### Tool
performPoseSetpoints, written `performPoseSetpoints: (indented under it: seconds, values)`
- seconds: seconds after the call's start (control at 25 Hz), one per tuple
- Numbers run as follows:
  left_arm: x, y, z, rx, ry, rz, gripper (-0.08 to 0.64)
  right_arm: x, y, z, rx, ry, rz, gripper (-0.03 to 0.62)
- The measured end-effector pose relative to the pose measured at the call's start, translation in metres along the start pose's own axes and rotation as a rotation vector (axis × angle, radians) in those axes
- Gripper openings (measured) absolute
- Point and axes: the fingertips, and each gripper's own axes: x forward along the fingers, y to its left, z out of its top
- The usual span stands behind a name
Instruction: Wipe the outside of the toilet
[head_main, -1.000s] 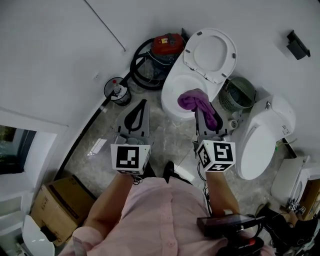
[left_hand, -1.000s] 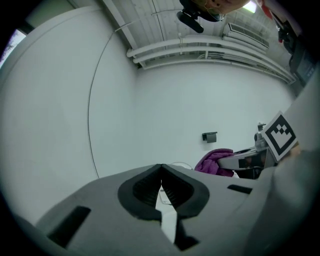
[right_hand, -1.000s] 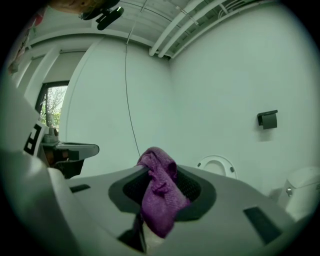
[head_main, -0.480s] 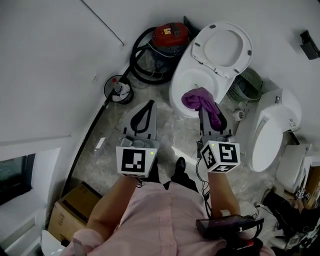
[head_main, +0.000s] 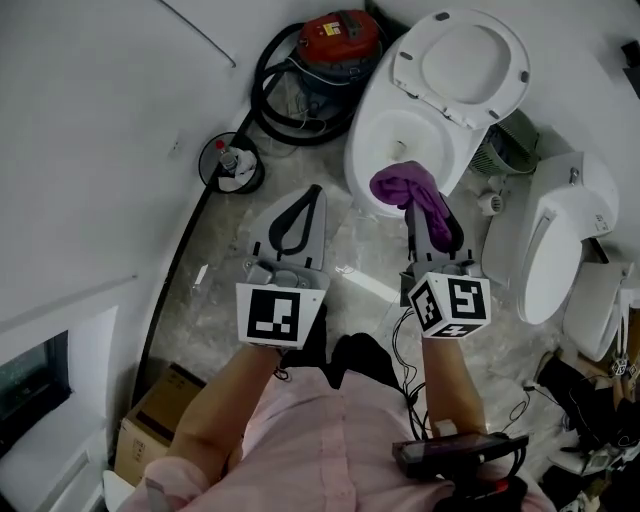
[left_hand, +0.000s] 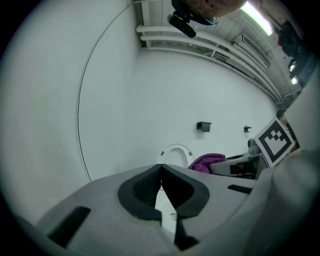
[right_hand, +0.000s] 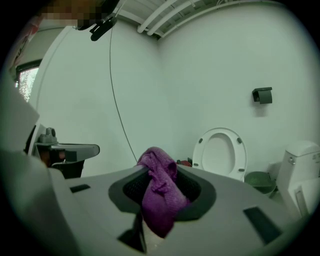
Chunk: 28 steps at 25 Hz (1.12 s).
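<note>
Right gripper (head_main: 425, 225) is clamping cloth (head_main: 398, 184) by toilet (head_main: 385, 130) front edge; best pressing it flat outside. Left gripper (head_main: 312, 195) idling clenched, empty.

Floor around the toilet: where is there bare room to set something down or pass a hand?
Bare floor lies between the vacuum hose, the toilet and the left gripper, and again between that gripper and the right gripper, which holds the cloth. Right of the toilet it is crowded: a green bin and a second toilet.
</note>
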Motion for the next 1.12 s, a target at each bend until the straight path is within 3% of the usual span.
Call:
performPoseSetpoints:
  seconds: [0.32,0.92,1.12]
  values:
    - [0.022,-0.012,-0.092,-0.005,-0.041,-0.022,0.009,0.017,-0.004,-0.096,0.012,-0.033,0.017,0.114]
    - [0.075,0.007,-0.329,0.065,-0.146,-0.039,0.009,0.089,-0.014,-0.371,0.088,-0.04,0.038,0.114]
    - [0.08,0.025,-0.365,0.061,-0.146,-0.021,0.009,0.117,0.004,-0.412,0.127,-0.052,0.067,0.114]
